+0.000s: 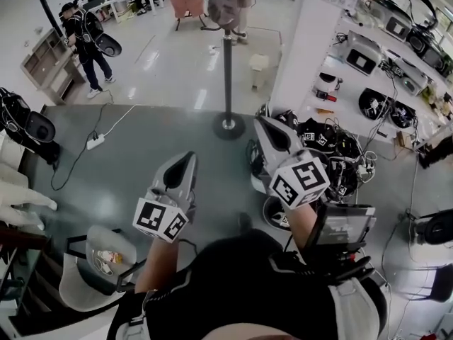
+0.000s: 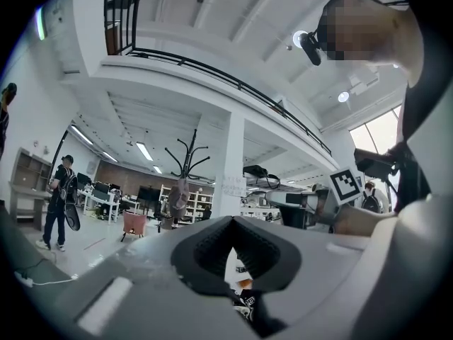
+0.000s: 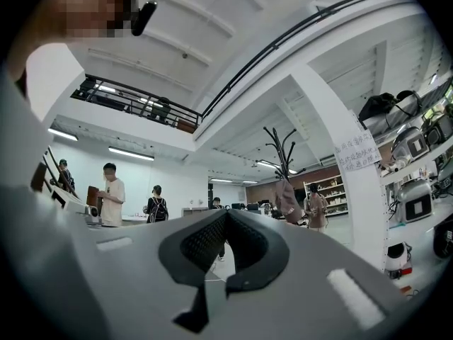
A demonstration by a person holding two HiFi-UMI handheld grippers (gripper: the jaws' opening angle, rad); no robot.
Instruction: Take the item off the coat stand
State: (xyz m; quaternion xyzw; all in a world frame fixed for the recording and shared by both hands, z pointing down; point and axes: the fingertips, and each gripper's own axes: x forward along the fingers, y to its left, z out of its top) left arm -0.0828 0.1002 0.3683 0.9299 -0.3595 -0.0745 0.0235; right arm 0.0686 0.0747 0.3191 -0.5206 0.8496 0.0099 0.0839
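Observation:
A black coat stand (image 1: pixel 227 69) rises from a round base (image 1: pixel 228 126) on the grey floor ahead of me. A grey-brown cap (image 1: pixel 223 6) hangs near its top. The cap (image 2: pixel 177 198) also shows far off in the left gripper view, and the cap (image 3: pixel 287 198) likewise in the right gripper view. My left gripper (image 1: pixel 187 156) is held low in front of my body, jaws together, nothing in them. My right gripper (image 1: pixel 262 121) points towards the stand's base, also shut and empty. Both are well short of the cap. The left gripper (image 2: pixel 230 218) and right gripper (image 3: pixel 226 212) tips meet in their own views.
A white pillar (image 1: pixel 311 41) stands right of the stand, with shelves of equipment (image 1: pixel 396 41) beyond it. A heap of black-and-white gear (image 1: pixel 325 154) lies by my right gripper. A person (image 1: pixel 85 37) stands far left. A power strip (image 1: pixel 95 142) and cable cross the floor; a white chair (image 1: pixel 92 275) is at lower left.

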